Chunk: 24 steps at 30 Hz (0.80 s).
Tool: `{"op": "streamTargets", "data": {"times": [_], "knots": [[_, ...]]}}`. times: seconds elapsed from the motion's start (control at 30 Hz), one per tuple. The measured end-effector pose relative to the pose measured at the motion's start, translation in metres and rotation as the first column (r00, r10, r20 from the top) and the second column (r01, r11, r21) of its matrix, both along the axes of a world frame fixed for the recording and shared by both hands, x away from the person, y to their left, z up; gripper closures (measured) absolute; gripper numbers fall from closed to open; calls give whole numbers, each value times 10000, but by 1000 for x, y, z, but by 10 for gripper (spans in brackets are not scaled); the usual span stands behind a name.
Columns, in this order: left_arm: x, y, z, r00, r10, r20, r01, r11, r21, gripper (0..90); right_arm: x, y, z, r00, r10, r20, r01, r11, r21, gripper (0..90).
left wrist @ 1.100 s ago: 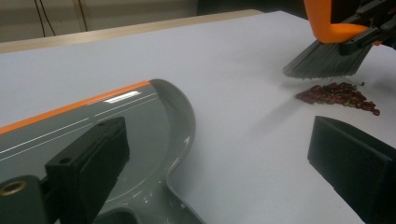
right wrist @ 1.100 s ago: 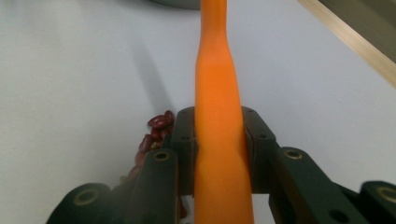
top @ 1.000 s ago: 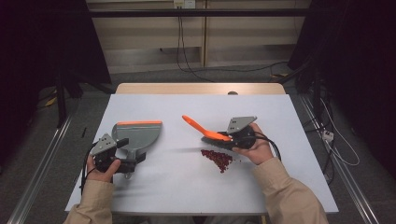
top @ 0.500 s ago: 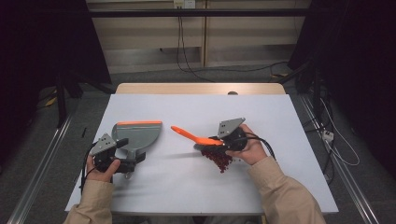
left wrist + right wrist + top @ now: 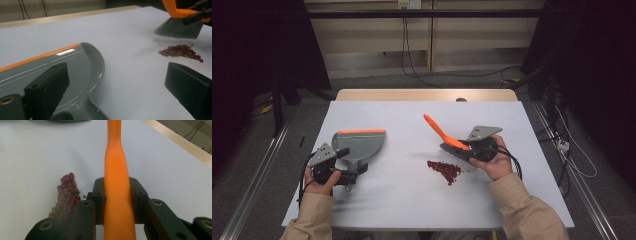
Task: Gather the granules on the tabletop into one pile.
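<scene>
My right gripper is shut on the orange handle of a small brush. Its grey bristles hang just above the table, up and right of a pile of red beans. A grey dustpan with an orange front lip lies flat on the left of the white table. My left gripper sits at the dustpan's handle end with its jaws wide apart. The handle lies beside the left jaw, well apart from the right one.
The beans lie well to the right of the dustpan, with bare table between them. A wooden strip runs along the table's far edge. Cables trail over the floor behind, and metal rails flank the table.
The right gripper swept the brush left onto the beans, then drew it back right and off them. The left gripper and dustpan stayed put.
</scene>
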<state>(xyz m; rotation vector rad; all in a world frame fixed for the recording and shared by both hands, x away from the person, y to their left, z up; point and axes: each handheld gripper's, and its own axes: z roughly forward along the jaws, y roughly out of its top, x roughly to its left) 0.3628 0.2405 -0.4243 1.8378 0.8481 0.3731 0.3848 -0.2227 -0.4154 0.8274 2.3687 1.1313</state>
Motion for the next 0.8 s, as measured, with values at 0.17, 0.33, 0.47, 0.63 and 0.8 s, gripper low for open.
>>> {"op": "streamTargets", "data": {"times": [0.17,0.33,0.47,0.63,0.8], "knots": [[0,-1,0,10000,-20,-15,20,10000,39,52,-10,2,-13,9980,-619,-151,625,9971,425,713],[0,-2,0,10000,-15,2,15,10000,38,52,-13,17,-14,9961,-854,-218,865,9948,538,713],[0,-2,0,10000,-50,-7,50,10000,71,53,-12,28,-14,9937,-1057,-377,1082,9913,749,713],[0,-1,0,10000,-15,1,15,10000,78,53,-8,36,-14,9943,-1047,-203,1060,9914,770,712],[0,-1,0,10000,-40,0,40,10000,83,52,-8,31,-11,9917,-1276,-173,1287,9858,1074,712]]}}
